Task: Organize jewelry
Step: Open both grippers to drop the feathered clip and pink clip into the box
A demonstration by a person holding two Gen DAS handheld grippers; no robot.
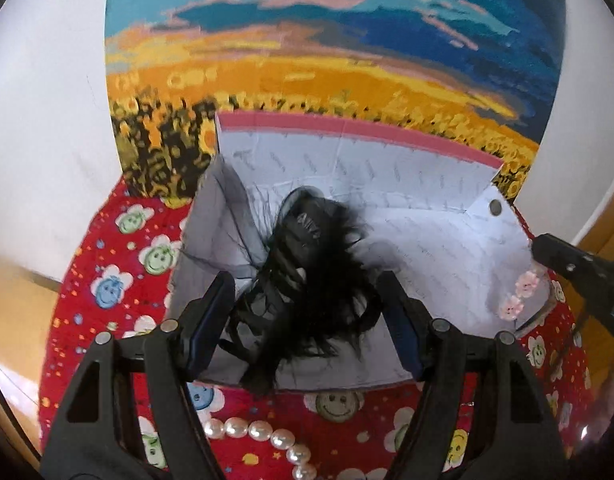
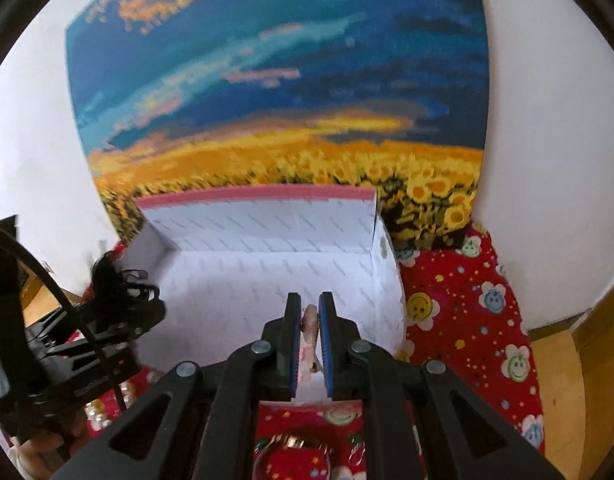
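Now the left tongs stood wide, and a black feathery hair piece with net and ribbon sat between the two fingers. It filled the gap, and both pads seemed to press on its sides, so the left tongs were gripping it. The hair piece hung over the left part of a white box, and its feathers spilled toward the near edge.

The right tongs were squeezed almost tight together. A small pink flower clip was pinched between the blue pads. It was held over the near side of the same white box, whose floor was bare under it.

The box had a pink rim at the back and stood open. It sat on a red cloth with smiling flower faces. A string of white pearls lay on the cloth just in front of the box. A bangle lay there too, below the right tongs. Behind the box stood a picture of sunflowers under a blue sky.
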